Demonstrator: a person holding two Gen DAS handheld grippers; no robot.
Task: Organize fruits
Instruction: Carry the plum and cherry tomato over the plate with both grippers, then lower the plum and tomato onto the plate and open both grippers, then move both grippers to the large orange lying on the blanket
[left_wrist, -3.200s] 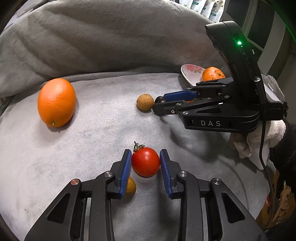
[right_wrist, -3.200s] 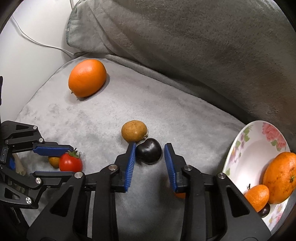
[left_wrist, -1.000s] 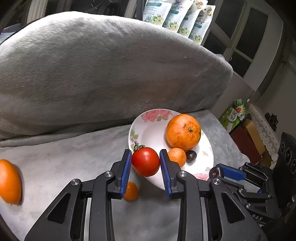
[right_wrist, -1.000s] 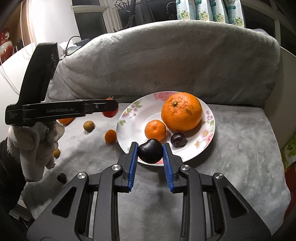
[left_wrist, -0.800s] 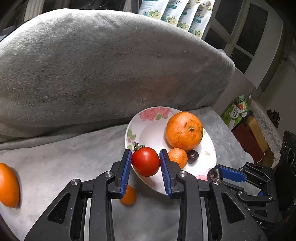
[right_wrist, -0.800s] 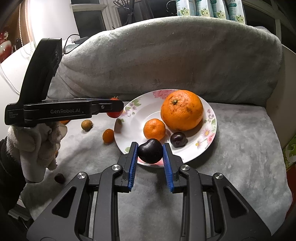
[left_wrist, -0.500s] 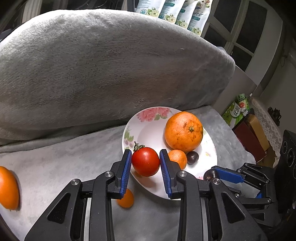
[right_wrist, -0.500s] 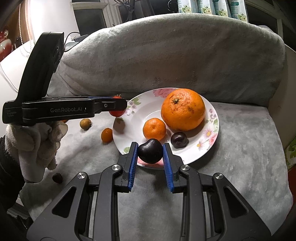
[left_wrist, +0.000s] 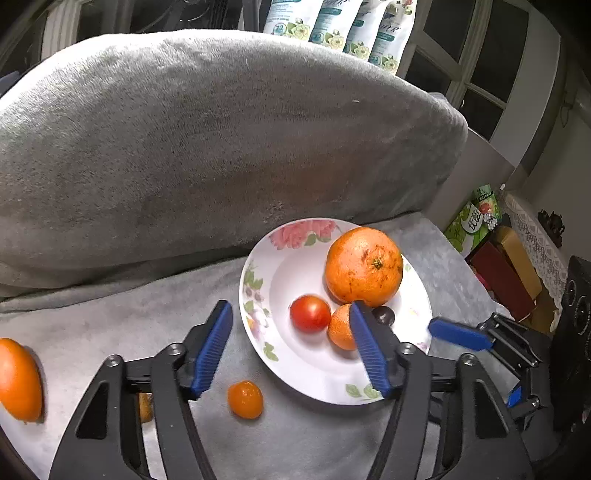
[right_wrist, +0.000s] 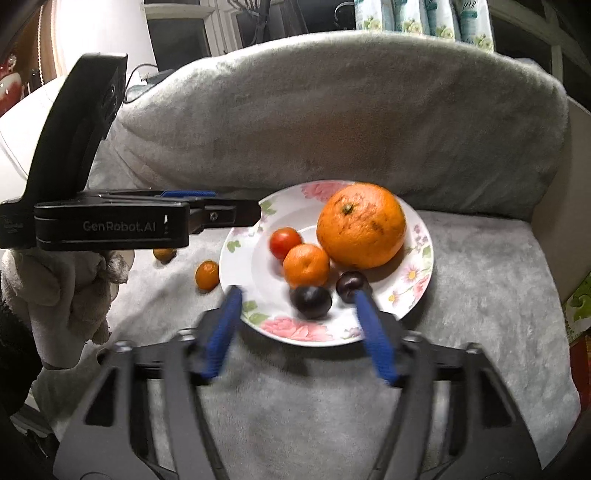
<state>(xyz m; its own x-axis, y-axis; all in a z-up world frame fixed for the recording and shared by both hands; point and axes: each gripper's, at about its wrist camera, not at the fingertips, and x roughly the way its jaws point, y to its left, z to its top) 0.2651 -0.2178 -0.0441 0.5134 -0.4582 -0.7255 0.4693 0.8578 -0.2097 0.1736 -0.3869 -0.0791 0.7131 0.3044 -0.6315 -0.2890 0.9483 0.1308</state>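
Where left wrist view half-hides plums, right shows two plums (right_wrist: 311, 301) on plate (right_wrist: 413, 295).

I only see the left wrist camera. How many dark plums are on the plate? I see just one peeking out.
Observer: Two: the front plum lies beside the back plum on the plate.
Operator: Is the right gripper holding one?
Observer: No, it is open; both lie loose.
Operator: Who holds my gripper?
Observer: A white-gloved hand holds the left gripper.
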